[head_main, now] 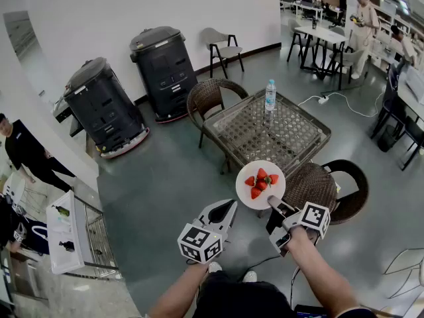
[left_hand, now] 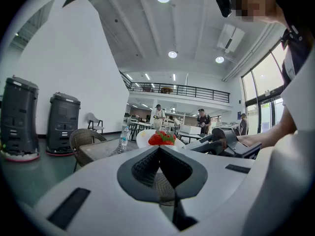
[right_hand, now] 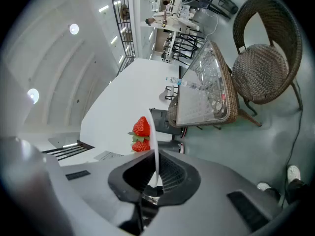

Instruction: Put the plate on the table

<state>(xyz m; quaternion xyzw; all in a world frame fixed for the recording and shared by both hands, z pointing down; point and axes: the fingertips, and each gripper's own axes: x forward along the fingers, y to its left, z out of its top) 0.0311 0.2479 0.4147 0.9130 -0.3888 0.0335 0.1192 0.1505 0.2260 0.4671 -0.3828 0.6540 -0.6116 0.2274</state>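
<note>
left gripper (head_main: 229,205): pale grey moulded shell, dark ribbed pads
right gripper (head_main: 271,201): grey and black body
marker cubes (head_main: 199,244): white, black square codes (one per gripper)
clothing: dark top (head_main: 245,300), white shoes (head_main: 213,267)

Plate (head_main: 245,172): white, round, roughly level, in air, near rim clamped in right gripper (head_main: 271,201) jaws. Red strawberries (head_main: 262,183) piled at centre. Not on table.
Table (head_main: 291,134): square, clear top, wicker frame; near corner just beyond plate.
</note>
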